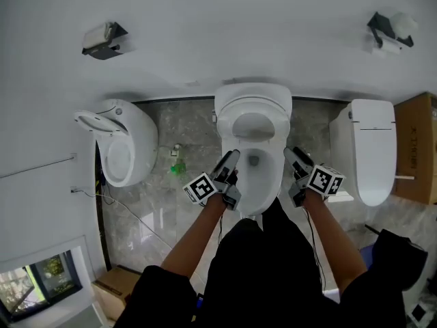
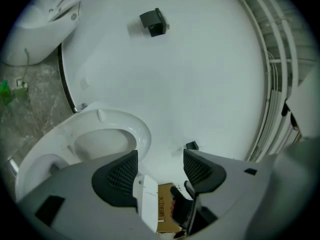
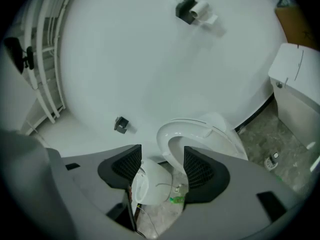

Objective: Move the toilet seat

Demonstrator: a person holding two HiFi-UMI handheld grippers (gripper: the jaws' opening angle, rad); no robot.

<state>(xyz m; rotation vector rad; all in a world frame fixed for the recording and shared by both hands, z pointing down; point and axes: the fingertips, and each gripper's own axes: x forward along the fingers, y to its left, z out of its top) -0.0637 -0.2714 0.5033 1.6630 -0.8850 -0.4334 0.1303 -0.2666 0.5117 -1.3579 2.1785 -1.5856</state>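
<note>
The middle toilet's white seat ring (image 1: 234, 118) stands raised against its lid and the wall, with the open bowl (image 1: 263, 186) below it. My left gripper (image 1: 232, 157) hovers at the bowl's left rim and my right gripper (image 1: 292, 154) at its right rim. Both are open and hold nothing. In the left gripper view the raised ring (image 2: 135, 129), its underside bumper showing, lies left of my left gripper (image 2: 160, 159). The right gripper view has the ring (image 3: 167, 134) just above and between the jaws of my right gripper (image 3: 162, 156).
Another toilet (image 1: 119, 142) with its seat up stands to the left, and a closed one (image 1: 372, 149) to the right. Paper holders (image 1: 102, 39) (image 1: 389, 29) hang on the white wall. A green bottle (image 1: 177, 168) lies on the grey floor. Cardboard boxes (image 1: 418, 142) (image 1: 116, 289) sit at the sides.
</note>
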